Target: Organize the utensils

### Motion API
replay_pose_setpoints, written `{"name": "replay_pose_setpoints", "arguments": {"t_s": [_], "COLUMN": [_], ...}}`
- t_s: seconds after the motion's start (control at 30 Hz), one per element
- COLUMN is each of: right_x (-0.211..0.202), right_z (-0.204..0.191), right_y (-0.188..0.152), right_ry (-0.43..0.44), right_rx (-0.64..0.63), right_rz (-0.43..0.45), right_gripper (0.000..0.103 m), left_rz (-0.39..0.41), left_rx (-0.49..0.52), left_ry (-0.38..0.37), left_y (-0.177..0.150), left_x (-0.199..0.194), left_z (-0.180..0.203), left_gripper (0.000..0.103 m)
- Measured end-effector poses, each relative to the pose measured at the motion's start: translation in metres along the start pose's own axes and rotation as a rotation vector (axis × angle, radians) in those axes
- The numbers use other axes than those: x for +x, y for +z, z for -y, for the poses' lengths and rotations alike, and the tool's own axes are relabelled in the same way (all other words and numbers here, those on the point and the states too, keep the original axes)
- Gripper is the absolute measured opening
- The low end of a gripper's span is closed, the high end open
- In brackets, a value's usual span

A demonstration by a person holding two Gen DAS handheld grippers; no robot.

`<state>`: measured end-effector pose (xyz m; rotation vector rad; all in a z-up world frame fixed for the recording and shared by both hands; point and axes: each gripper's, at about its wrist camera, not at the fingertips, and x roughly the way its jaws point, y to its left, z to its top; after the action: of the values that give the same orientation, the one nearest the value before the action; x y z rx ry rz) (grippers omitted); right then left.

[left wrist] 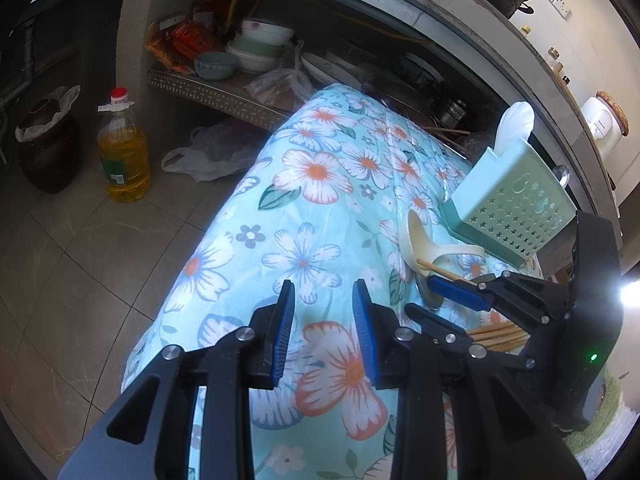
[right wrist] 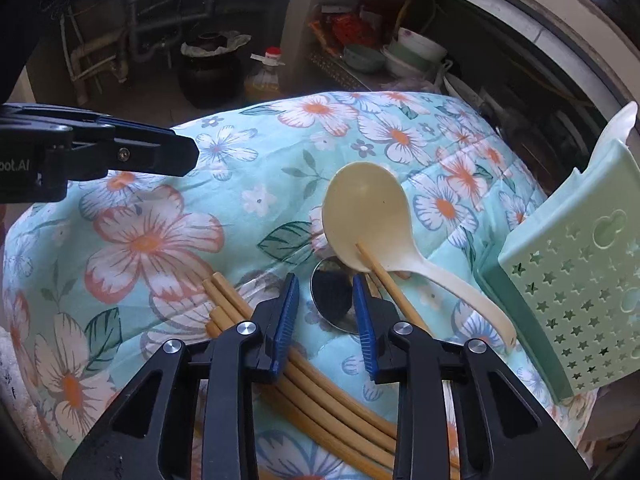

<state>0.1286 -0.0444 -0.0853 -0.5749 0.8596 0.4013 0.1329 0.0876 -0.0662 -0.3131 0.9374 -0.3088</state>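
The cream plastic ladle (right wrist: 368, 216) lies bowl-up at the centre of the right wrist view on the floral-clothed table (right wrist: 152, 236), one chopstick (right wrist: 394, 292) resting in its bowl. Bamboo chopsticks (right wrist: 320, 392) lie bundled at lower centre. A metal spoon (right wrist: 332, 296) sits between the right claw (right wrist: 326, 312)'s parted fingers. The left claw (left wrist: 324, 316) hangs open, holding nothing. A green perforated holder (right wrist: 580, 292) stands at right.

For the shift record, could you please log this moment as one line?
left tongs: open, empty | right tongs: open over metal spoon | chopsticks, cream ladle: on cloth | green holder: white spoon inside
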Motion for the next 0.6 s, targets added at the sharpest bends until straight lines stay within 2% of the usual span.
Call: {"name": "replay_pose_setpoints", "arguments": {"t_s": [0.1,0.3,0.5,0.6], "right_x": [0.001,-0.006,-0.047,-0.073], "right_z": [-0.007,-0.014,-0.011,0.003], "right_y": [-0.001,-0.003,-0.001,0.001], "right_ry": [-0.054,-0.118,-0.077,-0.026], "right_rx": [-0.018,-0.014,0.030,0.117], "right_rz": [0.003,0.043,0.138,0.198], "right_gripper": [0.012,0.005,0.003,0.002], "left_rz": [0.004,0.009,0.024,0.032], "left_rx": [-0.007,-0.004,0.009,0.020], "left_ry": [0.003,0.004,-0.002,-0.008], "left_y": [0.001,0.003,0.007,0.010], "left_x": [-0.002,-0.003,-0.008,-0.009], "left_z": [-0.003,-0.002,0.003,0.007], "left_gripper": [0.029,0.029,0.029,0.029]}}
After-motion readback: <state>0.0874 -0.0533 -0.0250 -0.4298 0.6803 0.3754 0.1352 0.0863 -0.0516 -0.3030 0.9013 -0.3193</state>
